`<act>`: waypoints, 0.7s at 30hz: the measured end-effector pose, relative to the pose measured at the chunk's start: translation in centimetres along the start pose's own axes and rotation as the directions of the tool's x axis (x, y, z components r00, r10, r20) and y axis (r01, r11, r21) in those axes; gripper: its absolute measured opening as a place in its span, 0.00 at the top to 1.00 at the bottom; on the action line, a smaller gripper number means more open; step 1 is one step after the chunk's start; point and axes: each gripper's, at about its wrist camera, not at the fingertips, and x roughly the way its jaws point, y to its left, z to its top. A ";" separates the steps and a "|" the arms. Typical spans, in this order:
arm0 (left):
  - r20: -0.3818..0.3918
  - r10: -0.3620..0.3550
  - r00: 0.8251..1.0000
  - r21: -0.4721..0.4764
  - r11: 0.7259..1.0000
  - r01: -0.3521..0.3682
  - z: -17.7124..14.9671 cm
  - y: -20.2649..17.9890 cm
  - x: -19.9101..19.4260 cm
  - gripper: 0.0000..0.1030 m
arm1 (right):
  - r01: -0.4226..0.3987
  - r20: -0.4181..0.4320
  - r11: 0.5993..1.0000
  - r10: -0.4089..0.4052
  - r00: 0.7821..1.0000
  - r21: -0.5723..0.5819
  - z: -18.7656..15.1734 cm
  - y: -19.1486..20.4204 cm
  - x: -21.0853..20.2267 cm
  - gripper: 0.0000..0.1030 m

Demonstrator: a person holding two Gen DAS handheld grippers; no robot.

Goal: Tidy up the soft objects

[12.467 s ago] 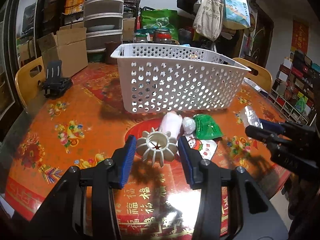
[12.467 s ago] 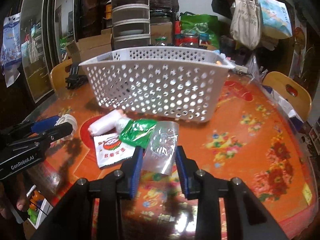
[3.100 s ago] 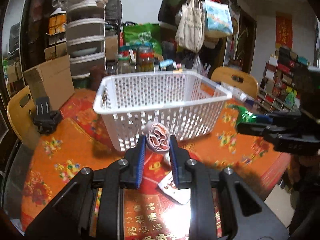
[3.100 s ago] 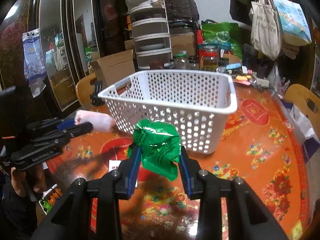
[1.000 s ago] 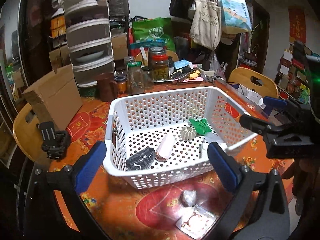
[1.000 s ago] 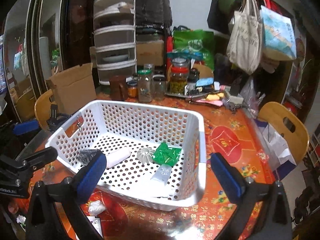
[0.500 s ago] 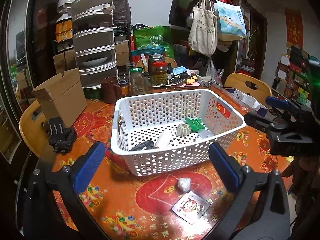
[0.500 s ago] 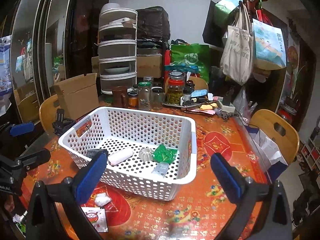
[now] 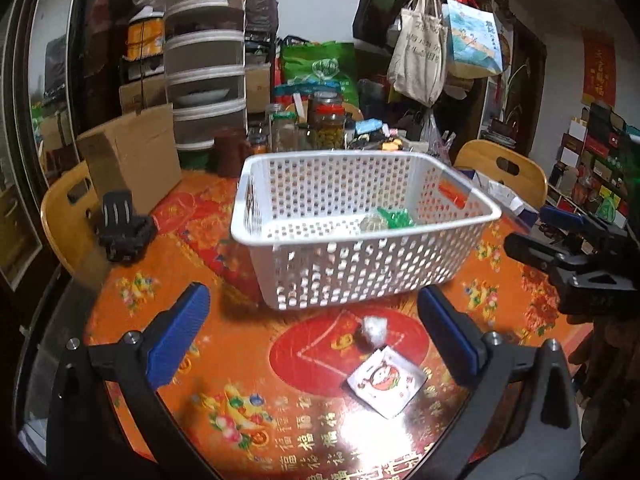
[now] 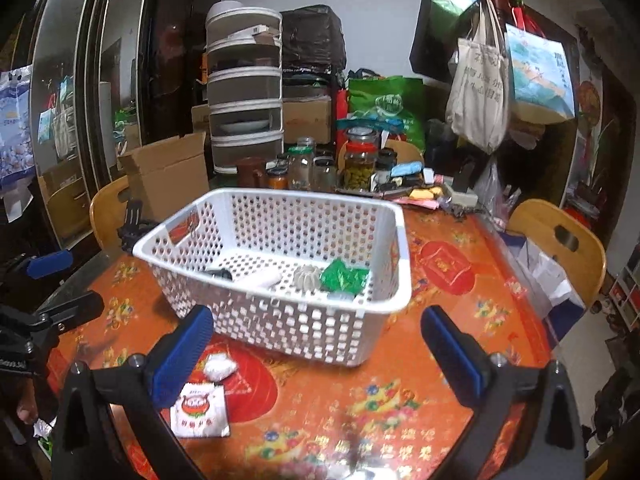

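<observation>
Two soft items are still lying outside the white basket (image 9: 360,240) on the red patterned table (image 9: 168,264): a small white crumpled wad (image 9: 374,327) and a flat printed sachet (image 9: 385,379). Seen from the left wrist view, the wad is sitting just below the basket's near wall at about 6 o'clock from it, and the sachet is lying just beside the wad at roughly 5 o'clock, close to it, though contact cannot be confirmed. Both are lying between the spread blue pads of the left gripper (image 9: 312,336), which is standing wide apart and carrying nothing. The right gripper (image 10: 316,348) is likewise spread wide and empty, with the same two items lying near its left pad at about 8 o'clock. Inside the basket, a green packet (image 10: 344,276), a pale ribbed piece (image 10: 306,276), a white roll (image 10: 260,278) and a dark object (image 10: 218,274) are resting on the perforated floor. The wad is likely very light and compressible, so a gentle pinch across its middle should be sufficient. The sachet is probably thin, limp and somewhat slick, and it is lying flat, so taking it by a raised edge or corner is advisable; a flat descent risks sliding it across the glossy tabletop.
</observation>
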 end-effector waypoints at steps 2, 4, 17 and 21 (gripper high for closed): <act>-0.026 -0.007 1.000 -0.013 1.000 0.006 -1.2 0.1 1.1 0.00 | -0.011 -0.017 1.000 0.011 1.000 0.015 -1.3 -0.2 0.5 0.00; -0.047 -0.003 0.999 -0.026 1.000 0.002 -2.5 0.2 2.3 0.00 | -0.019 -0.035 0.999 0.020 0.999 0.035 -2.7 -0.5 1.0 0.00; -0.182 -0.071 0.981 -0.014 0.997 0.070 -8.9 -3.7 7.5 0.01 | -0.021 -0.160 0.992 0.041 0.986 0.125 -8.6 -2.4 4.8 0.00; -0.226 -0.072 0.971 0.009 0.997 0.076 -10.1 -5.6 9.0 0.01 | -0.015 -0.162 0.990 0.038 0.986 0.143 -8.9 -3.3 4.7 0.00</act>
